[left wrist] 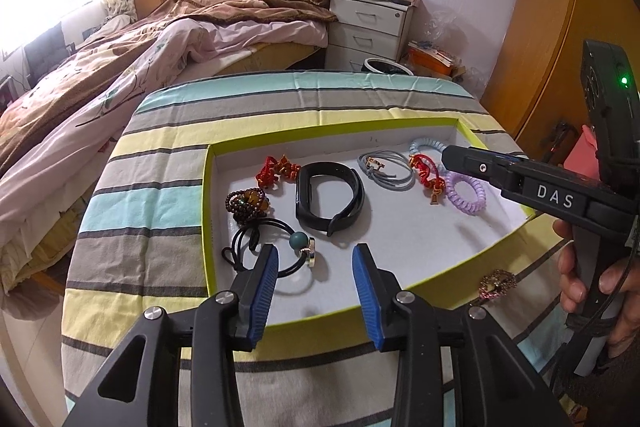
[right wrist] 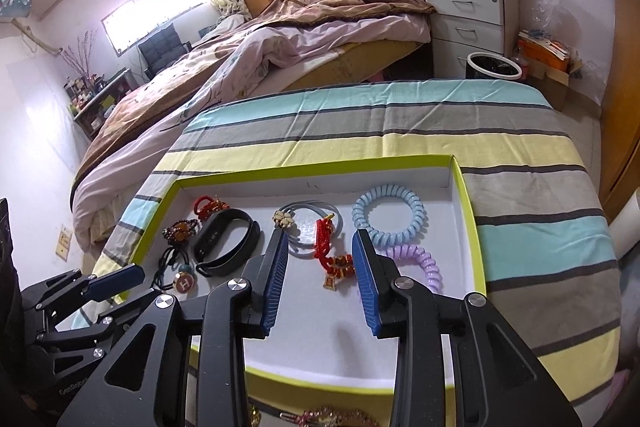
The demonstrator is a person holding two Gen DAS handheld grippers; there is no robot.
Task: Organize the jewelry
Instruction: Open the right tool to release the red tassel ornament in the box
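Both my jaws wide, holding nothing: left gripper, right gripper, over tray. Next: gold brooch on table, outside tray's near edge. Pinch gently, lift over rim.

My left camera is looking steeply down along its fingers at the tray's near-left part, close in. My right camera is sitting further right, tilting down over the tray's near-right part. Both are facing the bed and sharing the tray, striped cloth and room beyond.
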